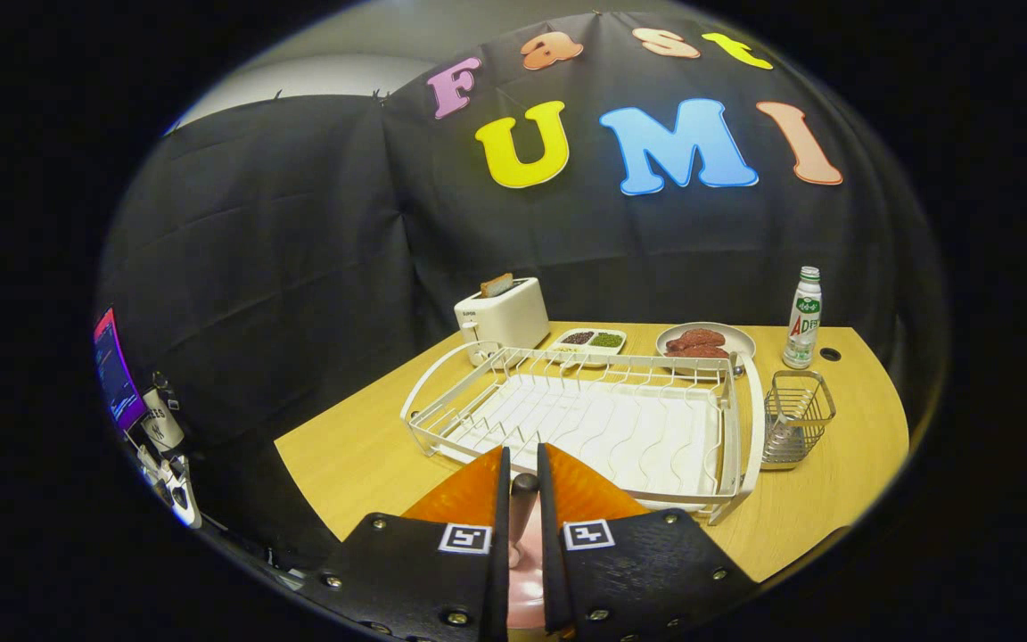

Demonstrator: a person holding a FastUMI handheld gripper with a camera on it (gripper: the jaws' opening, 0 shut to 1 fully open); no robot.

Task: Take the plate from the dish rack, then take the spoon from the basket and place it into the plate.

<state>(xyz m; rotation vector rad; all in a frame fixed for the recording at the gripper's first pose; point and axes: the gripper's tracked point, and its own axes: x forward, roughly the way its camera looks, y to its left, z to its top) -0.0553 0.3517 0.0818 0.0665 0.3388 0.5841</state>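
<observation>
The white wire dish rack (603,419) stands empty, and the small wire basket (796,417) beside it looks empty too. The jaws (522,486) are nearly closed on the dark handle of a spoon (523,499), its pinkish bowl low between them, above a pink plate (527,602). Only the release seems left. The wooden worktop (362,455) lies open left of the rack, its near edge close.

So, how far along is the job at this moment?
Done: the dish rack holds no plate, and the basket looks empty of any spoon. In hand: the gripper is shut on a dark handle, apparently the spoon. Left: laying it in the plate. The pink surface under the fingers may be that plate, but I cannot tell.
</observation>
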